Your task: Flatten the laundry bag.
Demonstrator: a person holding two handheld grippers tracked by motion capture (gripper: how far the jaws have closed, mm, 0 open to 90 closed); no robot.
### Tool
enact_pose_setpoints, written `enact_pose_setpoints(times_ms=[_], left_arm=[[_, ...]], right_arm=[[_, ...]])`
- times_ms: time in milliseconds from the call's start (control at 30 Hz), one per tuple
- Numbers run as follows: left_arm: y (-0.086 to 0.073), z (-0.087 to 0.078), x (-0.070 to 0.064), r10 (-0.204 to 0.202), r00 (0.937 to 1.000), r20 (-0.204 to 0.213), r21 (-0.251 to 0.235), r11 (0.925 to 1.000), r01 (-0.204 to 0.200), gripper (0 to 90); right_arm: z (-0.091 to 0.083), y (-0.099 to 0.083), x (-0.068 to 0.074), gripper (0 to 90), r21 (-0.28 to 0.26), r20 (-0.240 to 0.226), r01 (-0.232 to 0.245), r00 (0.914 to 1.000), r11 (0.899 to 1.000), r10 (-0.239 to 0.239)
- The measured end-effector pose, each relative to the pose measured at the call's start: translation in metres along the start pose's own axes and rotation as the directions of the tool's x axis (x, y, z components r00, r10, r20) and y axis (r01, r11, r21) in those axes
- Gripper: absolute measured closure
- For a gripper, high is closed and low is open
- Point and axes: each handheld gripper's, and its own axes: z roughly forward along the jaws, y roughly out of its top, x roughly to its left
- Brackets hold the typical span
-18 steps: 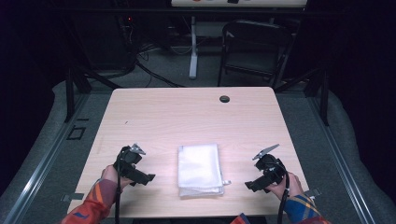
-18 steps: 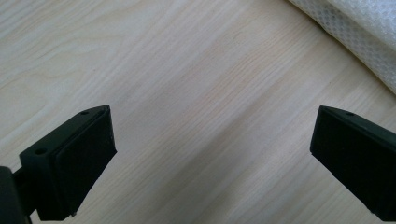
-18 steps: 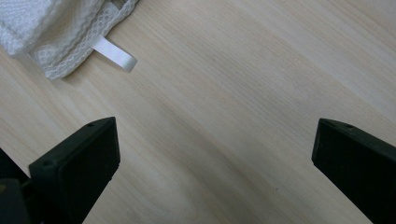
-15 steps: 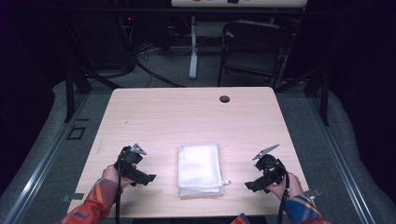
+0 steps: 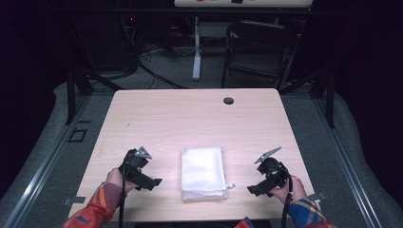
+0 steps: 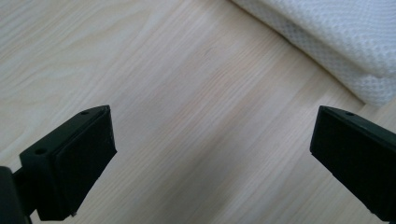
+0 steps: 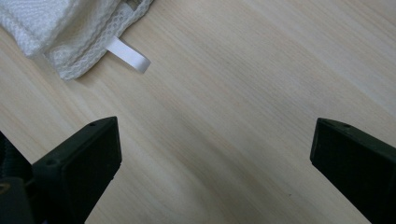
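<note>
A folded white waffle-weave towel lies near the front middle of the light wooden table. My left gripper rests low over the wood to the towel's left, jaws wide apart and empty; its own view catches the towel's folded edge at the upper right. My right gripper sits to the towel's right, open too with nothing between its jaws. The right gripper view has the towel's corner and its white loop tag at the upper left.
A small dark grommet hole marks the table's far edge. Behind the table stand a black folding chair and a white stand leg among floor cables. Sleeves with a plaid pattern enter from the bottom.
</note>
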Motion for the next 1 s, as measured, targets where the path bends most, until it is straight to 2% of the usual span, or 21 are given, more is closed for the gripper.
enact_pose_setpoints(times_ms=[100,133,333,533,700,833,867,1000], left_arm=[[0.004,0.001,-0.006,0.019,0.9998,0.002,-0.013,0.9997,-0.019,0.0],[0.005,0.001,-0.009,0.022,0.9992,0.033,-0.019,0.9996,-0.021,0.0],[0.008,0.001,-0.016,0.05,0.9984,0.027,-0.041,0.9979,-0.049,0.0],[0.014,0.004,-0.025,0.093,0.9947,0.045,-0.039,0.9951,-0.091,0.0],[0.018,0.007,-0.029,0.102,0.9928,0.062,-0.045,0.994,-0.1,0.0],[0.023,0.01,-0.037,0.12,0.9896,0.08,-0.056,0.9917,-0.115,0.0],[0.025,0.011,-0.039,0.13,0.9883,0.08,-0.052,0.9906,-0.127,0.0],[0.032,0.018,-0.049,0.166,0.9823,0.087,-0.041,0.9858,-0.163,0.0]], right_arm=[[0.0,0.002,0.0,2.3,0.011,0.006,0.013,0.9999,1.0,-0.013],[0.001,0.003,0.001,2.3,-0.002,-0.015,0.006,0.9999,1.0,-0.006],[0.003,0.004,0.003,2.3,-0.011,-0.024,-0.001,0.9997,1.0,0.0],[0.004,0.008,0.006,2.3,0.01,-0.039,0.016,0.9991,1.0,-0.015],[0.006,0.009,0.008,2.3,0.008,-0.051,0.012,0.9986,1.0,-0.011],[0.007,0.009,0.008,2.3,0.004,-0.046,0.007,0.9989,1.0,-0.007],[0.006,0.01,0.008,2.4,0.02,-0.045,0.023,0.9987,1.0,-0.022],[0.008,0.011,0.009,2.5,0.015,-0.044,0.019,0.9988,1.0,-0.018]])
